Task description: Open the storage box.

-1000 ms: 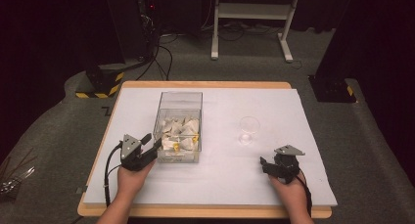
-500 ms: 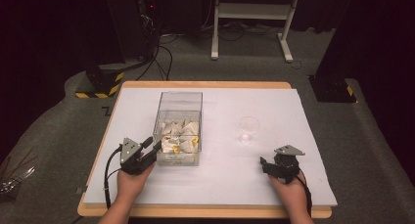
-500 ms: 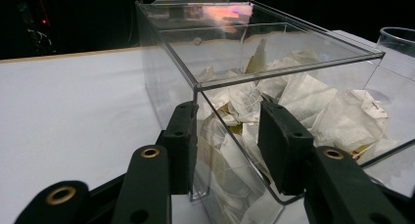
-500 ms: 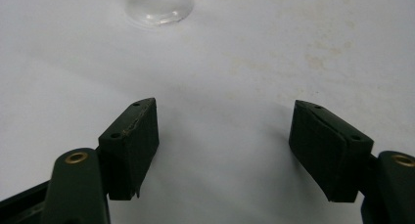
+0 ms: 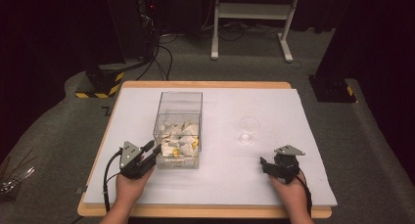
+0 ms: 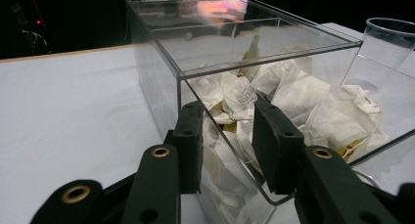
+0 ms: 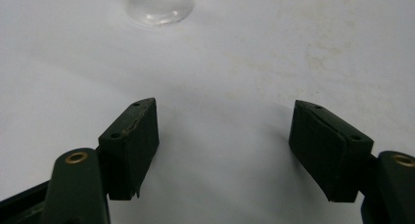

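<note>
Centrally on the white-covered rectangular wooden table (image 5: 303, 111): tall clear plastic box with straight walls (image 5: 179, 128), part-filled with crumpled white paper tea-bag sachets (image 5: 178, 138), a few with yellow showing. Well to the right of it: small clear plastic cup (image 5: 248, 130), upright, apart from everything.

Left gripper, black two-jaw tool with grey three-cornered plate on top (image 5: 152, 149), held in the left hand (image 5: 128, 187) at the box's near left corner. Jaws part-way apart, straddling that corner: in the left gripper view (image 6: 227, 145), one pad outside the left wall, the other in front of the near wall, box edge running down between them. Pads close to the plastic; actual contact cannot be told. Sachets visible through the wall directly behind the pads. Cup rim seen past the box at upper right (image 6: 391, 40).

Right gripper, same black build with grey plate (image 5: 263, 164), held in the right hand (image 5: 288, 192) near the table's front right, well apart from cup and box. Jaws wide apart, nothing between them; bare white surface below in the right gripper view (image 7: 222, 150), cup base at top edge (image 7: 159, 6).

Black cable (image 5: 105, 185) trailing from left gripper off the near table edge.
</note>
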A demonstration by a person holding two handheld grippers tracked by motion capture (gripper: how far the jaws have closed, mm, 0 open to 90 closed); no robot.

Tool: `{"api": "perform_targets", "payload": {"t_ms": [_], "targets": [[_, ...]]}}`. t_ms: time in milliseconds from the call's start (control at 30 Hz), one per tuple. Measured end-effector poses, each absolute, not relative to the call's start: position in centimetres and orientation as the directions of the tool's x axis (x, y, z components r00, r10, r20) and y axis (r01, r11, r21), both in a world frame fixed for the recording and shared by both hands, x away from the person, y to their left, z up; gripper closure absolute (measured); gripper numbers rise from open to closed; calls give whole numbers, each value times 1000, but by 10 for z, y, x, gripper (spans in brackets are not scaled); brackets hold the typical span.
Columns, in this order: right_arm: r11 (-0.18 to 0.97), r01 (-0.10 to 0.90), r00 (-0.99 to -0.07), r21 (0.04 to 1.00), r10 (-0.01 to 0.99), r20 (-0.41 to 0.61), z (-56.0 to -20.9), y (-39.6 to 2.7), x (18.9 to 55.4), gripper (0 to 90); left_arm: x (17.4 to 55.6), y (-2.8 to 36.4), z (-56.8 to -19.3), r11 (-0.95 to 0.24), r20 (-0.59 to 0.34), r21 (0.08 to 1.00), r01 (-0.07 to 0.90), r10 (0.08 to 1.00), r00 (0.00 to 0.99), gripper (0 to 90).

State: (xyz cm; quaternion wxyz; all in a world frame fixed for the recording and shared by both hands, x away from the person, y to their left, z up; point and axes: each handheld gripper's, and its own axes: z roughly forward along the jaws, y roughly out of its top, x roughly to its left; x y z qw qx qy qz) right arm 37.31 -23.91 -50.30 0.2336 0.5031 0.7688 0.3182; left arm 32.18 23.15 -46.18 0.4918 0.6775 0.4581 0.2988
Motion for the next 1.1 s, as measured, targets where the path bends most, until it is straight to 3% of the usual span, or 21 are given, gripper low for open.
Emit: {"api": "perform_targets", "payload": {"t_ms": [567, 1100], "targets": [[292, 625, -386, 724, 922, -38, -503, -239, 373, 266, 311, 236, -461, -116, -34, 928, 354, 920, 391, 730], [293, 623, -388, 725, 921, -39, -503, -239, 373, 268, 294, 232, -461, -126, -29, 922, 367, 921, 388, 729]]}}
